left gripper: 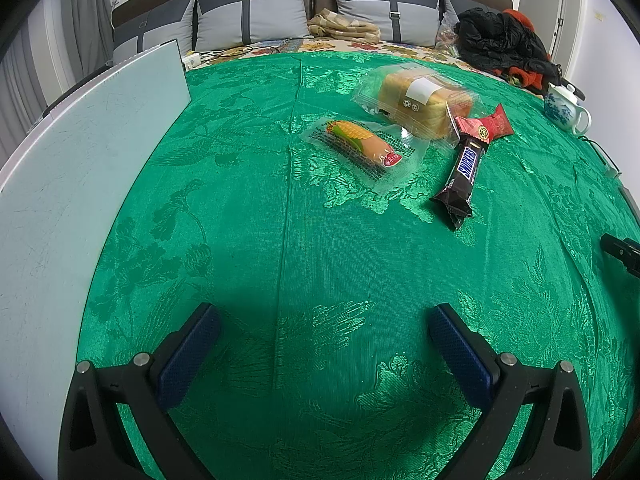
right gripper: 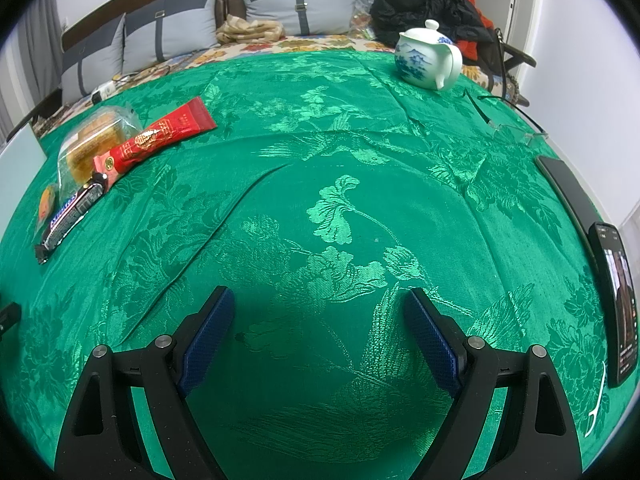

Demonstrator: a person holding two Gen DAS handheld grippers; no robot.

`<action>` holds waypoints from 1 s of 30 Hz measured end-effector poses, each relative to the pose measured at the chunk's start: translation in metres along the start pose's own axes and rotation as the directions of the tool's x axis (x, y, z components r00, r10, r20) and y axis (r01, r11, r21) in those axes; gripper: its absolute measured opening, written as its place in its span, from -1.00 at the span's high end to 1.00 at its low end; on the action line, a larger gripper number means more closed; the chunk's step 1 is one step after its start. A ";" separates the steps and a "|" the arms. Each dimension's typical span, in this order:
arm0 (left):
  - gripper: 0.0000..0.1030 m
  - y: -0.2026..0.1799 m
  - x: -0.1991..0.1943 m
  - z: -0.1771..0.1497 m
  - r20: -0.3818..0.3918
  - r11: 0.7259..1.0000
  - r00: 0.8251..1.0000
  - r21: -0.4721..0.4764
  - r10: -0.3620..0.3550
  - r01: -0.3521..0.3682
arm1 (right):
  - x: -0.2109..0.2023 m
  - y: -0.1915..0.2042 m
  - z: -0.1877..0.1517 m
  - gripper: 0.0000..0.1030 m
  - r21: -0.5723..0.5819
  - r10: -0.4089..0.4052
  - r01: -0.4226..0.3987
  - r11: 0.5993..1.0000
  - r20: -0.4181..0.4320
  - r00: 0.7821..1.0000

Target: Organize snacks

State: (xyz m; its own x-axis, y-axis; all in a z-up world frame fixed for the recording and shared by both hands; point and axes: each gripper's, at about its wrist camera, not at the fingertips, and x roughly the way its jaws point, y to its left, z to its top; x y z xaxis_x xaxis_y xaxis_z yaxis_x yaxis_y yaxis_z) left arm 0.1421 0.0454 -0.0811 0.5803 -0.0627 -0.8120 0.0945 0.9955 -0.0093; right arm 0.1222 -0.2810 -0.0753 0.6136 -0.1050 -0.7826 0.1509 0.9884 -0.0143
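Several snacks lie together on the green cloth point(left gripper: 240, 240): a corn-printed packet point(left gripper: 362, 146), wrapped bread point(left gripper: 424, 100), a dark Snickers bar point(left gripper: 462, 172) and a red packet point(left gripper: 486, 124). In the right wrist view the same group sits far left: the bread point(right gripper: 94, 144), red packet point(right gripper: 160, 138), Snickers bar point(right gripper: 70, 216) and corn packet point(right gripper: 46, 202). My left gripper point(left gripper: 324, 316) is open over bare cloth, well short of the snacks. My right gripper point(right gripper: 320, 300) is open too, with nothing between its fingers.
A pale board point(left gripper: 80, 152) stands along the left side. A white and blue teapot point(right gripper: 428, 56) sits at the far right. Two phones point(right gripper: 614, 296) and a white floss pick point(right gripper: 596, 404) lie near the right edge. Cushions point(left gripper: 252, 12) and dark clothes point(left gripper: 500, 40) are behind.
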 end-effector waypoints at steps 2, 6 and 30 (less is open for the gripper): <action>-1.00 0.000 0.000 0.000 -0.006 1.000 1.000 0.004 -0.007 0.007 | 0.000 0.000 0.000 -0.73 0.000 0.000 0.000 1.000 0.000 1.000; -0.99 0.015 -0.004 0.012 -0.047 0.990 0.993 -0.103 -0.104 0.099 | 0.000 0.000 0.000 -0.73 0.000 0.000 0.000 1.000 0.000 1.000; 0.34 -0.015 0.066 0.118 -0.111 0.996 0.994 -0.086 0.021 -0.031 | 0.000 0.000 0.000 -0.74 0.001 0.002 -0.002 1.000 0.000 1.000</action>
State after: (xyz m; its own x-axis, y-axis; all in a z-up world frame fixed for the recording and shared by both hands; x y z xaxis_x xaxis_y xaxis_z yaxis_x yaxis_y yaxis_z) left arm 0.2742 0.0177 -0.0660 0.4886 -0.0333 -0.8719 0.0069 0.9994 -0.0343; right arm 0.1222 -0.2814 -0.0757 0.6138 -0.1033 -0.7827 0.1509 0.9885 -0.0121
